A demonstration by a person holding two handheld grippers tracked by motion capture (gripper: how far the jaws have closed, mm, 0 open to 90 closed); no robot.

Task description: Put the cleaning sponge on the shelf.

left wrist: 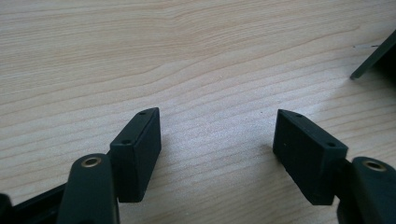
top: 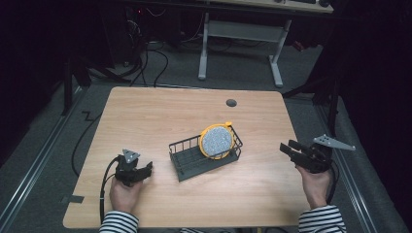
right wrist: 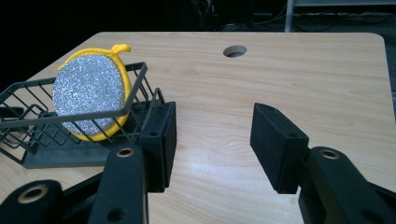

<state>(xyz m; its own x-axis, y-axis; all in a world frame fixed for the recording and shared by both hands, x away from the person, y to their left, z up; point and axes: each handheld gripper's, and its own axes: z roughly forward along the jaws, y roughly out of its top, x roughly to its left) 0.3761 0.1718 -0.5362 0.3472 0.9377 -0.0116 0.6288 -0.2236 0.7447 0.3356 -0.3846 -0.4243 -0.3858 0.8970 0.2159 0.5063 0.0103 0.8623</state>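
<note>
Yellow-rimmed and silver-faced, the round scouring pad (top: 216, 141) leans upright at the 3 o'clock end of our black wire basket (top: 187, 158), mid-table in the high view. Our right gripper (top: 286, 147) hangs off the table's 3 o'clock edge, jaws apart and empty; our left gripper (top: 148, 167) rests at 8 o'clock, also wide and holding nothing. A cable hole (top: 231, 103) sits at 12 o'clock, well clear.

From the left gripper view, we see bare wooden table (left wrist: 196, 60) between the spread jaws and a basket corner (left wrist: 373, 58) at 2 o'clock.

From the right gripper view, the pad (right wrist: 91, 95) stands at 10 o'clock behind the basket's rim wire (right wrist: 70, 119). We judge that wire the obstacle: come in above it, straddle the pad's yellow edge, then close.
</note>
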